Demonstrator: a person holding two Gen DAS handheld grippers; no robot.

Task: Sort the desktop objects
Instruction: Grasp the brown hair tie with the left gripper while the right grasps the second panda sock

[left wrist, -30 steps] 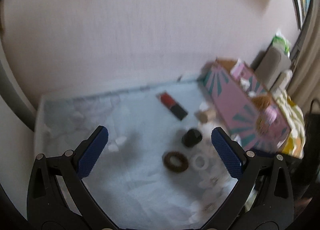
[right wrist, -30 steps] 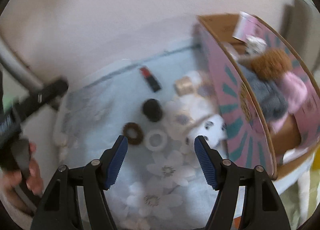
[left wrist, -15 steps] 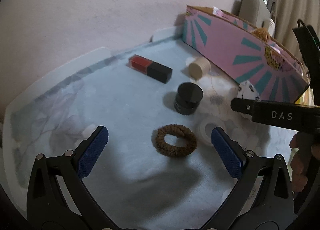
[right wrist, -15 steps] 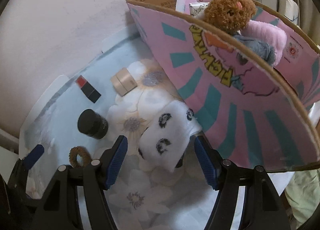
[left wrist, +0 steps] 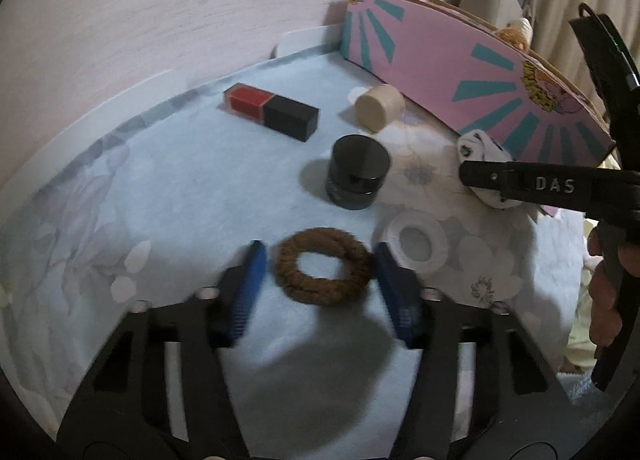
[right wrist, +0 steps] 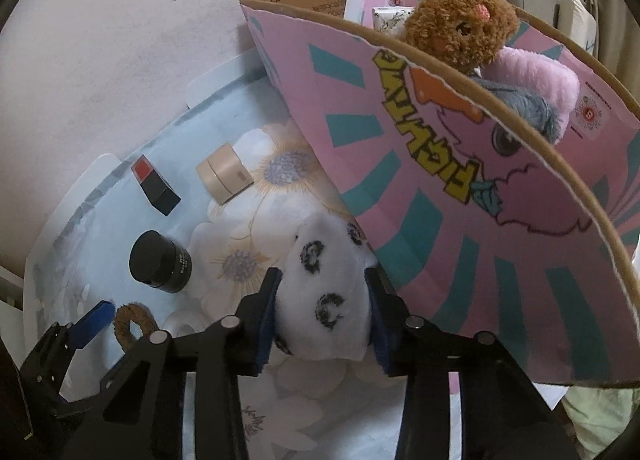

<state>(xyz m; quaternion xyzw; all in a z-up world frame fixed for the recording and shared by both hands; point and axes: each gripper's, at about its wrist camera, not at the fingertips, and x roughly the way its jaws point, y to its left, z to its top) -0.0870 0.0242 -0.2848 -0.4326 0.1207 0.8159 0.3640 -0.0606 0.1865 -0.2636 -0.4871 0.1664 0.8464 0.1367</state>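
My left gripper (left wrist: 318,272) has its jaws narrowed around a brown hair tie (left wrist: 323,265) lying flat on the flowered cloth; the pads sit at its two sides, blurred with motion. My right gripper (right wrist: 322,300) is shut on a white plush with black spots (right wrist: 324,284), beside the pink cardboard box (right wrist: 460,188). The plush also shows in the left wrist view (left wrist: 482,152), partly behind the right gripper's finger. The hair tie shows in the right wrist view (right wrist: 132,326) between the left gripper's pads.
A black jar (left wrist: 358,172), a red and black lipstick box (left wrist: 272,110), a beige round case (left wrist: 378,108) and a white tape ring (left wrist: 416,246) lie on the cloth. The box holds a brown plush (right wrist: 460,20) and pink and grey plush items.
Both grippers moved down and forward. The left jaws have narrowed around the hair tie. The right jaws have closed on the spotted white plush.
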